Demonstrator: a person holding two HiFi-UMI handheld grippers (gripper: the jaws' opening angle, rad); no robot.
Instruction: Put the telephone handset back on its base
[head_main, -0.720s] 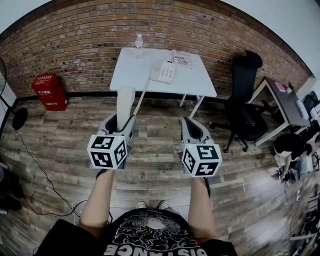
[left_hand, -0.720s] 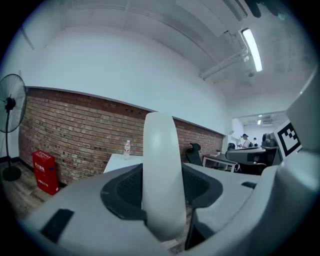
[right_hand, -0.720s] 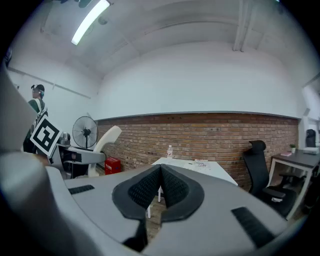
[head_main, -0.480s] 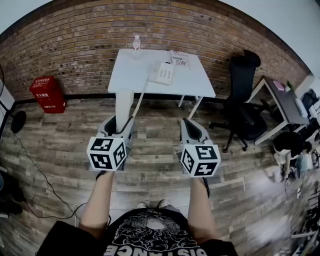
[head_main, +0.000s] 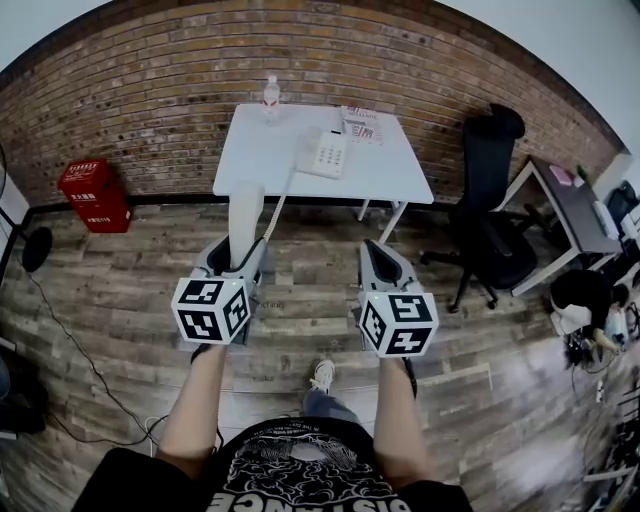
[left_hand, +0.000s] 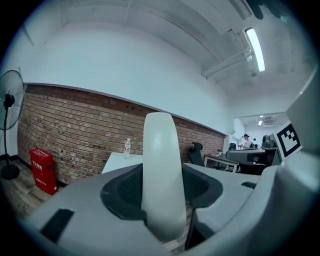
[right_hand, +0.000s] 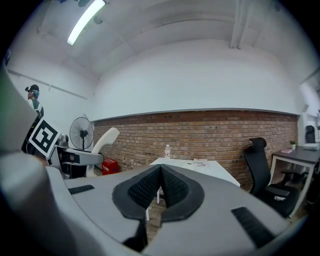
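Far left, against the brick wall: red box (head_main: 90, 190), no part in the job.

Next over, holding the handset (head_main: 245, 212) upright in the left gripper (head_main: 240, 252). Jaws spread wide and pressed on its two flanks, lower end sunk between the pads, upper end standing clear above them. Running up from it, a coiled cord (head_main: 278, 205) to the telephone base (head_main: 326, 152).

Sitting toward the back of the white table (head_main: 380, 170), cradle bare, well apart from the handset. Flanked by a water bottle (head_main: 269, 92) at the rear edge to its left and papers (head_main: 362, 122) just beside it on the right.

Right of centre, level with the left: right gripper (head_main: 378, 250), pads met, nothing between them, pointed at the table and idle.

Further right: black office chair (head_main: 490, 190), then a dark desk (head_main: 570, 205), both clear of the path.

Judged as the carry step: handset in the grip, out over the floor boards, not yet above the cradle. Most of the task left.

Next move calls for closing on the table, tipping the handset from upright to flat, and lining both ends with the cradle hollows before lowering. Worth minding the cord, so as not to drag the base or trap coils under the handset. Releasing only once seated. Possibly steadying the base with the right gripper if it slides.
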